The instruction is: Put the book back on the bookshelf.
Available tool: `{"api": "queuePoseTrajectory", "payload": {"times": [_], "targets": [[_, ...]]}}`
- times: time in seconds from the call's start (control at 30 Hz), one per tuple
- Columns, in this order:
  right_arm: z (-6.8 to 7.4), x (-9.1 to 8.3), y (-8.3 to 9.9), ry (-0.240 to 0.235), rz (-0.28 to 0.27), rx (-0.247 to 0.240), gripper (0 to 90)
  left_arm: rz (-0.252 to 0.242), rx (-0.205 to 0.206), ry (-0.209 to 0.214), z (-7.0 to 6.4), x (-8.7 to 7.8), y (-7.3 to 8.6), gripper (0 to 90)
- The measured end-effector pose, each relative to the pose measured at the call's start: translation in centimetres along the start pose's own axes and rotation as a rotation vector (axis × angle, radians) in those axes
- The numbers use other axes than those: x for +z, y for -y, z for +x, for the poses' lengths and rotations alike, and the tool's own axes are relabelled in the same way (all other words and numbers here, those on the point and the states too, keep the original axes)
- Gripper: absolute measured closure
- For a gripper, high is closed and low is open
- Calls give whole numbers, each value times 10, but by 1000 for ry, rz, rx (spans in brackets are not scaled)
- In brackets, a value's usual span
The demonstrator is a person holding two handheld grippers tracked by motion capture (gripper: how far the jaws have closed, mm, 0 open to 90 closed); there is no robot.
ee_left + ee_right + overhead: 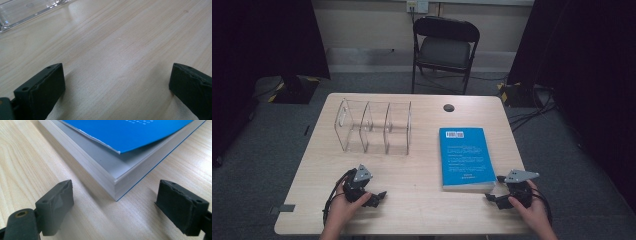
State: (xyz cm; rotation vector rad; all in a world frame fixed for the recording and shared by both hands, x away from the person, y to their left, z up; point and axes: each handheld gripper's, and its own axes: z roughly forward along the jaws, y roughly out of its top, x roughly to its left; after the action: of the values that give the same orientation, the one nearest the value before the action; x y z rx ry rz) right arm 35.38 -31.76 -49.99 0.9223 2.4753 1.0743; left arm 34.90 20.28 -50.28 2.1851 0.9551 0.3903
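A blue paperback book (464,157) lies flat on the right half of the wooden table (412,175), back cover up. Its near corner (115,187) points between the jaws of my right gripper (115,202), which is open and rests on the table just short of that corner; the top cover curls up slightly there. My right gripper (495,196) sits at the book's near right corner. My left gripper (379,196) rests on the table near the front left, open (116,85) over bare wood. A clear acrylic divider rack (374,127) stands behind it.
A small dark round disc (448,107) lies near the table's far edge. A black folding chair (444,47) stands beyond the table. The rack's clear base (27,11) shows at the top left of the left gripper view.
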Motion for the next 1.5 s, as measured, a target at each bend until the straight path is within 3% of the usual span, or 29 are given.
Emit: {"api": "queuePoseTrajectory", "payload": {"times": [0.2, 0.27, 0.4, 0.47, 0.5, 0.57, 0.83, 1.1, 1.5], "targets": [[0, 0, 0, 0, 0, 3, 132, -2, 5, 12, 0, 0, 0, 0], [0, 0, 0, 2, 0, 3, 132, 16, -10, 23, -2, -1, -2, 1], [0, 0, 0, 0, -1, 1, 132, 35, 3, 38, -6, -1, -6, 24], [0, 0, 0, 3, -1, 3, 132, 20, 14, 47, -9, -2, -10, 120], [1, 0, 0, 5, 0, 7, 133, 21, -8, 68, -11, -2, -11, 182], [1, -1, 0, 6, 3, 16, 139, 34, -18, 84, -14, -1, -13, 162], [3, 0, -5, -11, 16, 0, 214, 71, 41, 141, -34, 4, -27, 166], [2, 9, -15, -1, 26, 11, 239, 51, 53, 196, -45, 8, -39, 171], [-2, 10, -19, -10, 41, 30, 263, 86, 87, 186, -54, 13, -44, 172]]}}
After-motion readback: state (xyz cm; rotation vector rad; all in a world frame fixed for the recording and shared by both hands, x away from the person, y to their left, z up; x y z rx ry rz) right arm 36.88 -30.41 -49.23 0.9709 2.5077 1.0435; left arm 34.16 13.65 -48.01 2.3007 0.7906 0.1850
